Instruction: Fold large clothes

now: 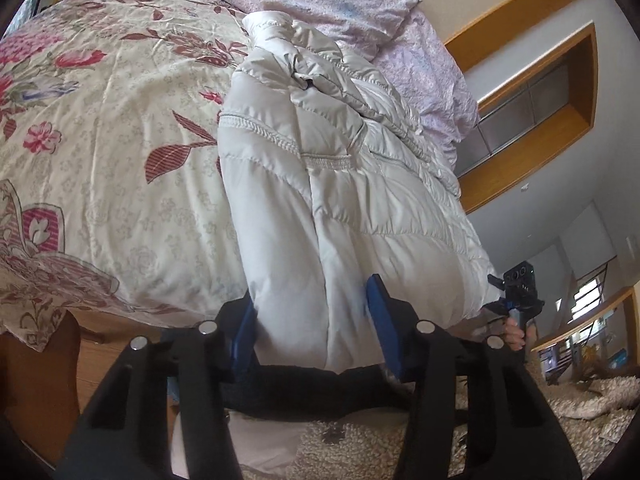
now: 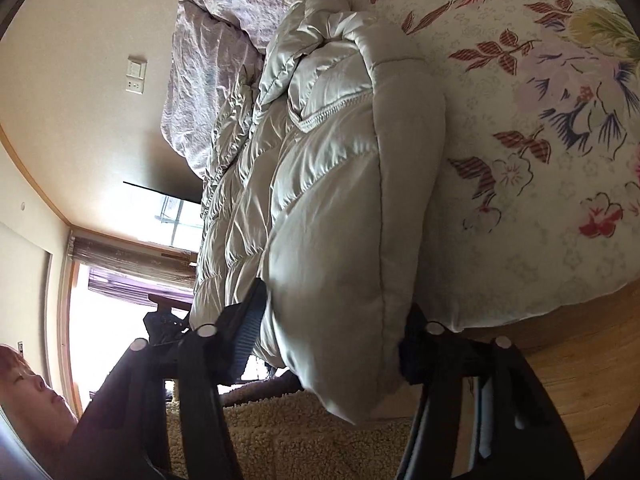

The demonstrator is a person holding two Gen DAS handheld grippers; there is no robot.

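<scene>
The jacket (image 1: 320, 184) hem at the bed (image 1: 120, 160) edge is pinched by the left gripper (image 1: 312, 320) and, apparently, the right gripper (image 2: 332, 336); lifting toward the collar comes next.

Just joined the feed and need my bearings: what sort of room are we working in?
Most likely a home bedroom. A bed with a floral bedspread carries the pale puffer coat, a rumpled lilac duvet lies beyond it, and a shaggy rug covers the wooden floor.
</scene>
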